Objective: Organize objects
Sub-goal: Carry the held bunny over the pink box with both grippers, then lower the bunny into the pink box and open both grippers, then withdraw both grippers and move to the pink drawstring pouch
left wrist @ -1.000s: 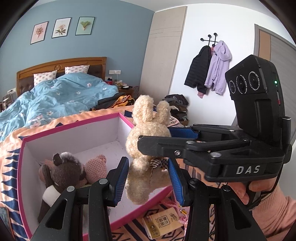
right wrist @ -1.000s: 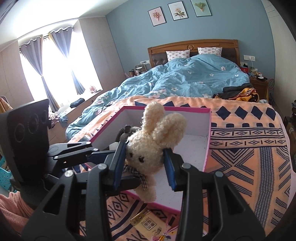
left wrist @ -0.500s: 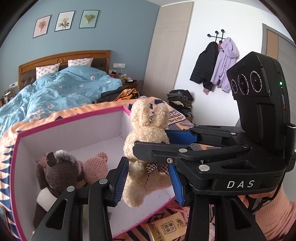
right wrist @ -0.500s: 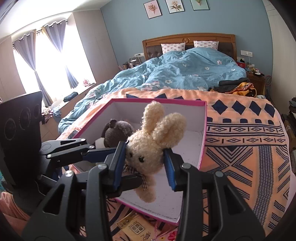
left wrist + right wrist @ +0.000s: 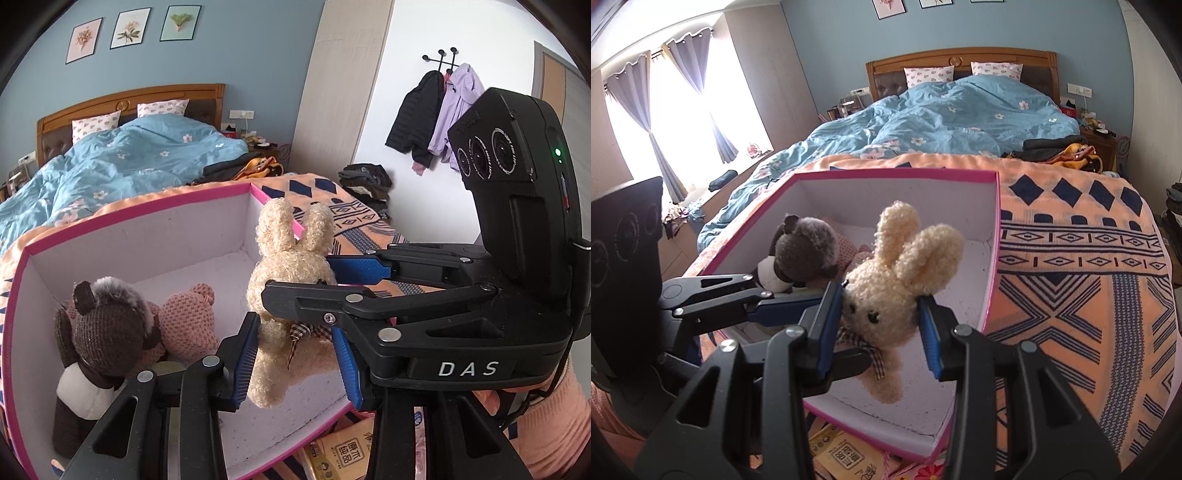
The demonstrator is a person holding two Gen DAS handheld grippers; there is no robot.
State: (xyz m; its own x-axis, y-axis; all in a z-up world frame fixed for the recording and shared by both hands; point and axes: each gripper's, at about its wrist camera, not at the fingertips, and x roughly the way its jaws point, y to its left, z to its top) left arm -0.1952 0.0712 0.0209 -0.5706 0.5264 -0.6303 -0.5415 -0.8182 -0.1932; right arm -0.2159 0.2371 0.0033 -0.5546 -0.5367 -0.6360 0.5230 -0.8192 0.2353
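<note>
A cream plush bunny (image 5: 886, 295) with a checked bow hangs in my right gripper (image 5: 881, 325), which is shut on its head, above a pink-rimmed white box (image 5: 993, 236). In the left wrist view the bunny (image 5: 284, 280) dangles between my left gripper's (image 5: 295, 354) blue pads; the pads stand either side of its body, and the right gripper (image 5: 358, 280) crosses in front. A brown plush bear (image 5: 103, 332) and a pink knitted plush (image 5: 184, 321) lie in the box (image 5: 140, 225).
The box sits on an orange patterned blanket (image 5: 1089, 277) at the foot of a bed with a blue duvet (image 5: 942, 118). Yellow paper packets (image 5: 846, 454) lie by the box's near edge. Coats (image 5: 436, 118) hang on the wall.
Both grippers and the bunny have moved forward and lower over the box, so the box interior and the toys inside now fill more of both views.
</note>
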